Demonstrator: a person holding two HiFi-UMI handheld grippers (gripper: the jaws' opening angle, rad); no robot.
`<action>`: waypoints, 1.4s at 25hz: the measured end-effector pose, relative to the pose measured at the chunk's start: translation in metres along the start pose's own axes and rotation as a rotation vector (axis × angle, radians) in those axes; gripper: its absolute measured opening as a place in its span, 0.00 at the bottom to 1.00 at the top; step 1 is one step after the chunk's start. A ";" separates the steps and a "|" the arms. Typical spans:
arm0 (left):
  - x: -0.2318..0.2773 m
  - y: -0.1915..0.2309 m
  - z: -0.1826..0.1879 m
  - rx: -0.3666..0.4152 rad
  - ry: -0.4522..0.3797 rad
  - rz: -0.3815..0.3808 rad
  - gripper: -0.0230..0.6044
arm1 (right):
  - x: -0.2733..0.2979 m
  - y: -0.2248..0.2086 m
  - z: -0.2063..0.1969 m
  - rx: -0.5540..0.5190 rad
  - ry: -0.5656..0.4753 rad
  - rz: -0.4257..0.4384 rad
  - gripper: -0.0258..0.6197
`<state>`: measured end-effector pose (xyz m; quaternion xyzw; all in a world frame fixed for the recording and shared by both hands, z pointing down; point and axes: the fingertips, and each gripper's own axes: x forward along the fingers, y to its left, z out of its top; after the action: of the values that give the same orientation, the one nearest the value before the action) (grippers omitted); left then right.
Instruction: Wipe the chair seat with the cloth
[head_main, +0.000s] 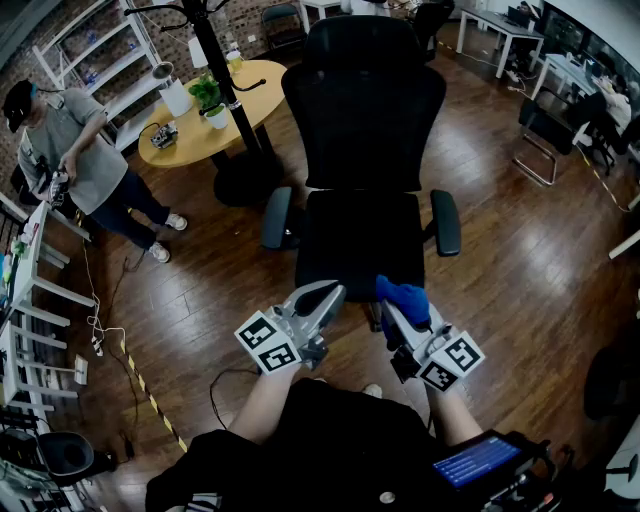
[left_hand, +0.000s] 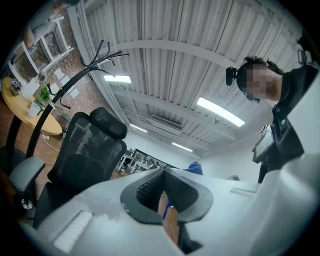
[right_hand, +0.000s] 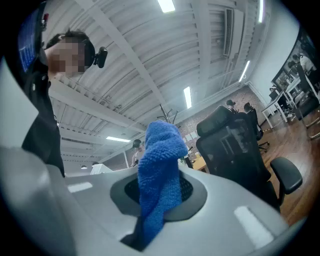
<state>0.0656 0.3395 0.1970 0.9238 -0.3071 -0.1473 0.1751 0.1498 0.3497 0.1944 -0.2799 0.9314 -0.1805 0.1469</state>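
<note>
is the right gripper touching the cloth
Touching. The right gripper view shows the blue cloth pinched between the jaws of the right gripper, with one end standing up past them.

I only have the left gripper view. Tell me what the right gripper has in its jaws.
Observer: The right gripper is clamped on a blue cloth, which sticks out past the tips.
Operator: Now give me where that cloth is against the seat.
Observer: In the head view it is at the front edge of the chair seat, toward its right side; I cannot tell whether it touches.
Operator: Report the seat itself.
Observer: Black, nothing lying on it.
</note>
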 end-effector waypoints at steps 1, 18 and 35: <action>0.002 0.003 0.001 0.002 -0.003 0.007 0.02 | 0.002 -0.005 0.001 0.001 0.004 0.001 0.10; 0.062 0.219 0.043 -0.085 -0.020 -0.044 0.02 | 0.175 -0.152 -0.012 -0.040 0.075 -0.132 0.10; 0.098 0.367 -0.026 -0.261 0.022 0.185 0.02 | 0.314 -0.411 -0.179 0.057 0.418 -0.255 0.10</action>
<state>-0.0390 0.0093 0.3560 0.8626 -0.3670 -0.1588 0.3098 0.0239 -0.1045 0.4719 -0.3473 0.8933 -0.2776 -0.0654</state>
